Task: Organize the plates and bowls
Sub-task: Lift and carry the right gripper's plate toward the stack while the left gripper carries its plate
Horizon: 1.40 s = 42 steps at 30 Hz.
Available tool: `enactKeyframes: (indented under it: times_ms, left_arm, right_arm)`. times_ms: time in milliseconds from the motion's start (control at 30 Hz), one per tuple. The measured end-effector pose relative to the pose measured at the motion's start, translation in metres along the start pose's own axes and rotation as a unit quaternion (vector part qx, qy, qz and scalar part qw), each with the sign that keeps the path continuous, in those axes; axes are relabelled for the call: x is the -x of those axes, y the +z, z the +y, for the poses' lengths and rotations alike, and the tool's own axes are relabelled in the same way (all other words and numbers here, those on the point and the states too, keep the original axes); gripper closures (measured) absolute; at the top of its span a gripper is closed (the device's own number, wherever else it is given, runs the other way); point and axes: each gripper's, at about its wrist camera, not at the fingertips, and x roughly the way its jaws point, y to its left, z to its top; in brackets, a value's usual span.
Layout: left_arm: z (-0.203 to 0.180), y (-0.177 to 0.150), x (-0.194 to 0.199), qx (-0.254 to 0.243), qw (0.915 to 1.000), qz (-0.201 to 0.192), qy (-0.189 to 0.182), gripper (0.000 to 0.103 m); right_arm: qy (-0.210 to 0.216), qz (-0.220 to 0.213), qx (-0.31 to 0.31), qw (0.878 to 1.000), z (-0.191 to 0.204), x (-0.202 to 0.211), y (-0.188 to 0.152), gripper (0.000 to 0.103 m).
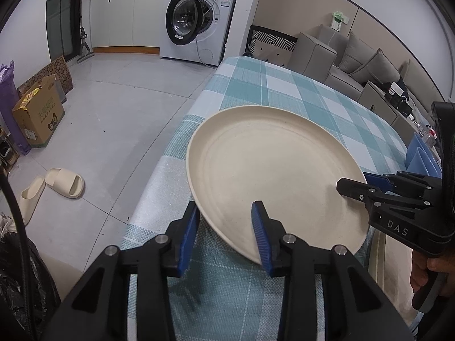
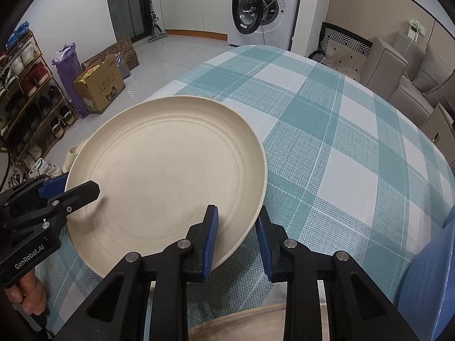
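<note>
— Plate first: cream, round, with faint rings pressed into its face. Where does it sit?

— At the near corner of the surface, over the teal-and-white checked cloth. It is tilted, with its left edge out past the cloth's edge above the floor. Both tools have it.

— How do the fingers stand on the left gripper?

— Drawn close on the plate's near rim — one blue pad lies over the face, the other goes under the edge. It is pinching the plate.

— And the right gripper?

— The same on the other side of the rim. One of its fingers rests on the cream face, its partner sits outside the edge against the cloth; they are clamped on the rim. In the left wrist view its black tip lies on the plate's right edge, and part of a hand shows on its handle.

— Anything else on the surface?

— Something blue at the right edge, cut off by the frame; I cannot tell what it is. Beyond the surface stand a washing machine with its door ajar, a grey sofa, a cardboard box and a pair of pale slippers on the floor.
</note>
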Motion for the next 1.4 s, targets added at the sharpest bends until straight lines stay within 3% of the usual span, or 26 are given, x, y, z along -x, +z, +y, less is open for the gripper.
enactKeyframes:
  times_ms: [1400]
  left_arm:
    - [-0.032, 0.004, 0.036, -0.037, 0.9985, -0.037, -0.016, 0.066]
  right_arm:
    - [-0.033, -0.066, 0.001, 0.997, -0.008, 0.074, -0.016, 0.075]
